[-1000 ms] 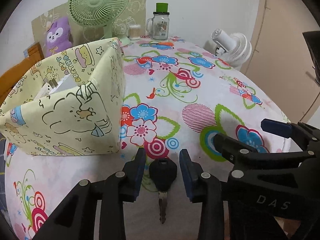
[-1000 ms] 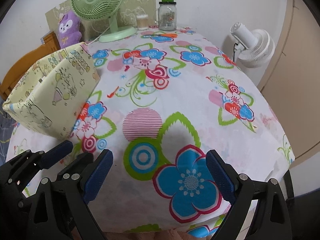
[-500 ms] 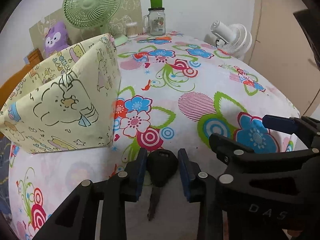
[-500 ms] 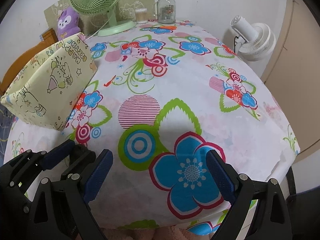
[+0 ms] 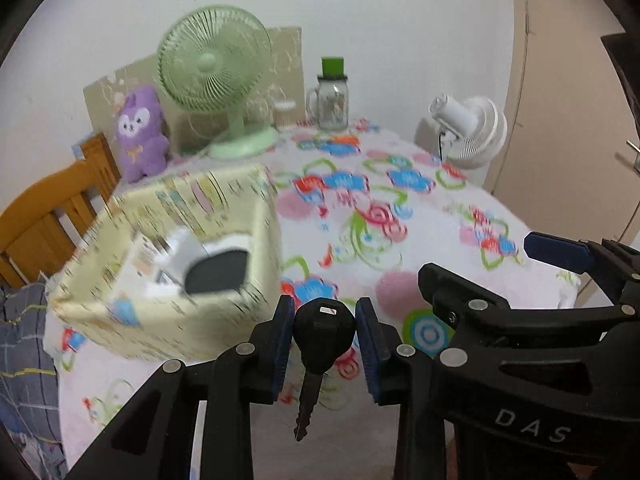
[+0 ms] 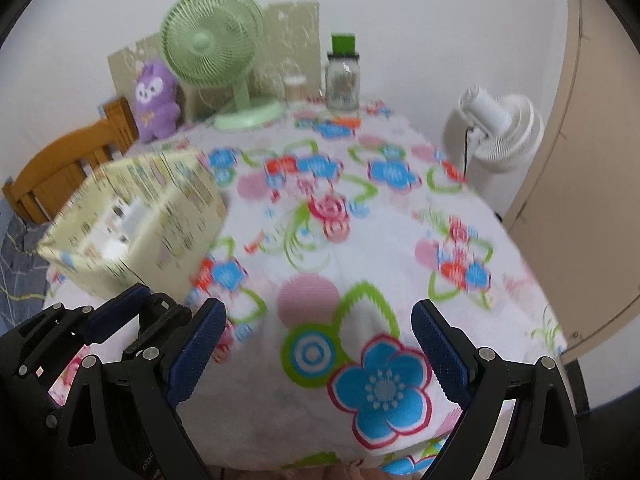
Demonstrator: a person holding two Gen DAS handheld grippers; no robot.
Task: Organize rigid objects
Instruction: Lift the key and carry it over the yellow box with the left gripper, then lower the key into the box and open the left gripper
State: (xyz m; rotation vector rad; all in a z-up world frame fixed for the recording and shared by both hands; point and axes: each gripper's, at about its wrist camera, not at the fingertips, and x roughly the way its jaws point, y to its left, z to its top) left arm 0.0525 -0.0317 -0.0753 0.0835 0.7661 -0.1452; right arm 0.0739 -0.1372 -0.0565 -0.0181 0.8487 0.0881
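Note:
A black-headed key (image 5: 324, 332) hangs blade-down between the blue pads of my left gripper (image 5: 325, 322), which is shut on its head and holds it above the floral tablecloth (image 5: 400, 224). Just left of the key stands a yellow cartoon-print fabric box (image 5: 168, 320), open on top, with a white and dark object (image 5: 216, 276) and other blurred items inside. My right gripper (image 6: 316, 316) hovers open over the cloth's front edge with nothing between its fingers. It sits to the right of the left gripper (image 6: 116, 320). The box (image 6: 160, 240) lies front left in the right wrist view.
At the table's back stand a green desk fan (image 5: 216, 68), a purple plush toy (image 5: 140, 132), a small container and a glass jar with a green lid (image 5: 332, 96). A white fan (image 5: 468, 128) stands beyond the right edge. A wooden chair (image 5: 48, 216) is at the left.
My left gripper's jaws closed on the key's head and lifted it off the cloth. Both grippers rose, so the box's inside now shows.

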